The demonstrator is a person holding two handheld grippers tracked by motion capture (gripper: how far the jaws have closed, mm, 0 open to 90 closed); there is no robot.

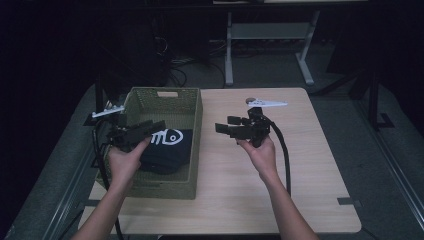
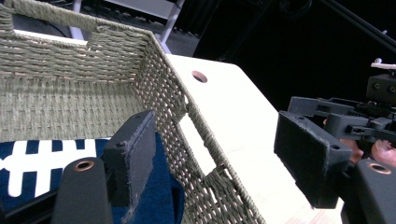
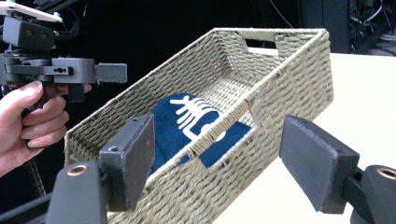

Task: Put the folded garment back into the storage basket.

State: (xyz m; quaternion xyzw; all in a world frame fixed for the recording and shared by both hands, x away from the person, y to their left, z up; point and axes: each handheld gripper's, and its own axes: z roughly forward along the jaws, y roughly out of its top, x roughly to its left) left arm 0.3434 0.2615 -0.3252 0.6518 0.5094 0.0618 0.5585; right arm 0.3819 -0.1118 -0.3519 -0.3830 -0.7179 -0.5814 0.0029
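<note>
Navy cloth (image 1: 167,147) with white print lies inside the woven basket (image 1: 196,150) at the desk's (image 1: 300,165) left edge, both tools, left (image 1: 150,127) and right (image 1: 225,127), released and empty, so withdrawing should clear the basket's rim.

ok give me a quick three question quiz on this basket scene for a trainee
1. True or false: the navy cloth with the white print lies inside the woven basket.
2. Which tool hangs above the bare tabletop, beside the basket: A) left tool B) right tool?
3. Fill in: both tools stand ____, with nothing between their pads.

Key
1. True: the cloth sits folded on the basket floor.
2. B: the right tool is over the wood, and the left tool is over the basket's left wall.
3. Open: neither one grips anything.
</note>
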